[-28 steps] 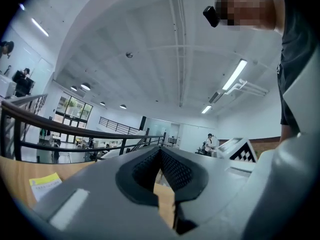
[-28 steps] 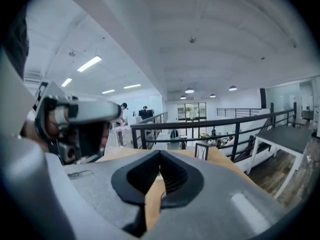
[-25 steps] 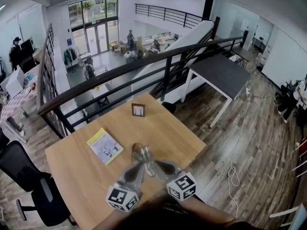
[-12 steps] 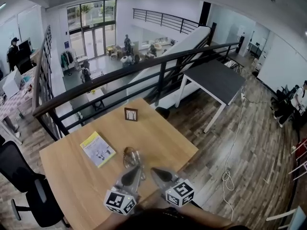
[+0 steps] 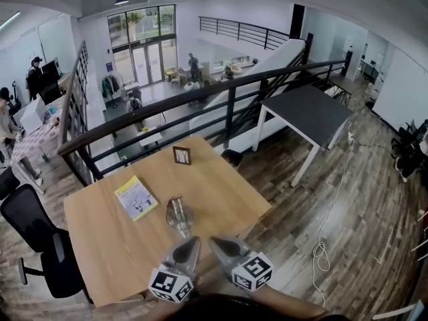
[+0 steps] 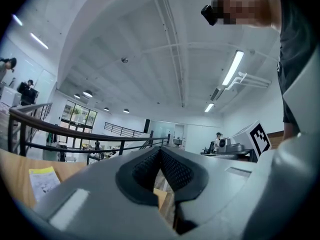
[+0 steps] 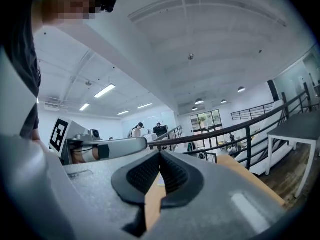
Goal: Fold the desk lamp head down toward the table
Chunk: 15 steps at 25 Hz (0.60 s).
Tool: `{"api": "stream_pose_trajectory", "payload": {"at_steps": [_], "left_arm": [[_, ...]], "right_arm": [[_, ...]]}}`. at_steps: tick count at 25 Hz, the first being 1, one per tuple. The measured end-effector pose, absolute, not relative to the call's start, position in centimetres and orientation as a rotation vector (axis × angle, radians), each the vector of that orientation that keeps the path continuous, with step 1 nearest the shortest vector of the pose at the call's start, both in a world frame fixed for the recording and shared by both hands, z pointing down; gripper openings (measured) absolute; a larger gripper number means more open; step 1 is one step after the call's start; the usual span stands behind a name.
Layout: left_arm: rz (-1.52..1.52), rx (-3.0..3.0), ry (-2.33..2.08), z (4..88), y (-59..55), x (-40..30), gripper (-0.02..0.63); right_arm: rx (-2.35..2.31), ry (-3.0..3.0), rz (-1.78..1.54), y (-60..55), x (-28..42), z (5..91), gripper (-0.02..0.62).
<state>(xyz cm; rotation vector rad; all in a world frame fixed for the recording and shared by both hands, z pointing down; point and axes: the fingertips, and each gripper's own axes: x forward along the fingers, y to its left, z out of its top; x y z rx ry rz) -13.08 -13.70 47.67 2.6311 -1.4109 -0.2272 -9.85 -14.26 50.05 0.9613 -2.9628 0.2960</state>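
Jaws pressed together, empty: left gripper, right gripper. Desk lamp seemingly folded low; next: confirm head down.

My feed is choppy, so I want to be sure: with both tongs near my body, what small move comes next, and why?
Probably open the right tongs and ease them toward the desk lamp. Both they and the left tongs are shut, empty and short of the lamp, which stands on the table. Whether its head is already down is too small to tell.
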Motion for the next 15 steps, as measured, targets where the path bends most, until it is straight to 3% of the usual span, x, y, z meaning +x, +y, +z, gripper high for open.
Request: {"api": "stream_pose_trajectory", "payload": {"at_steps": [15], "left_arm": [[-0.200,2.526,-1.594,49.8,-0.8,-5.3,0.000]], "right_arm": [[0.728,-3.025,0.294,-1.6,-2.7,51.2,0.003]]}}
